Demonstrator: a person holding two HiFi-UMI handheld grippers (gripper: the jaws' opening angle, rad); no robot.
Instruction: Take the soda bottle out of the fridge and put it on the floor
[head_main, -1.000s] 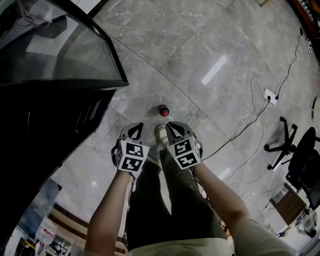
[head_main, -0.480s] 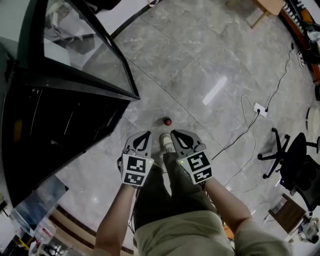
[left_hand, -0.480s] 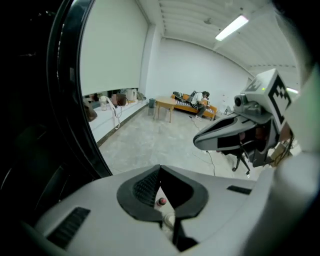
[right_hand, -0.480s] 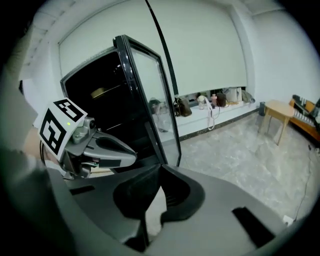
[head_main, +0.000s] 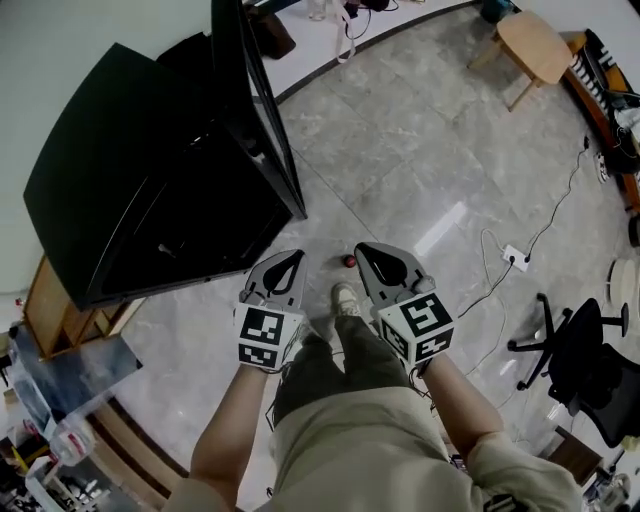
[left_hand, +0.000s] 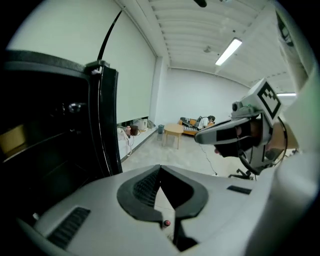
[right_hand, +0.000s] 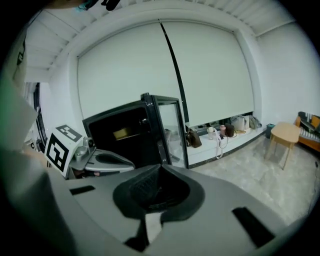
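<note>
The soda bottle (head_main: 349, 261) stands on the grey tile floor, seen from above as a small red cap just ahead of the person's shoe (head_main: 346, 298). It also shows as a red dot (left_hand: 167, 223) through the gap under the left jaws. My left gripper (head_main: 285, 263) and right gripper (head_main: 372, 253) hang side by side high above it, both shut with nothing between the jaws. The black fridge (head_main: 150, 200) stands to the left with its glass door (head_main: 255, 110) swung open. Its dark inside shows in the right gripper view (right_hand: 125, 132).
A round wooden stool (head_main: 535, 45) stands at the far right. A power strip with cables (head_main: 515, 258) lies on the floor right of the bottle, with an office chair (head_main: 590, 350) beyond. A low ledge with bags (right_hand: 225, 131) runs along the wall.
Both grippers and the head camera have risen well above the floor. The bottle stays standing on the tiles and looks smaller. More of the fridge and room has come into view.
</note>
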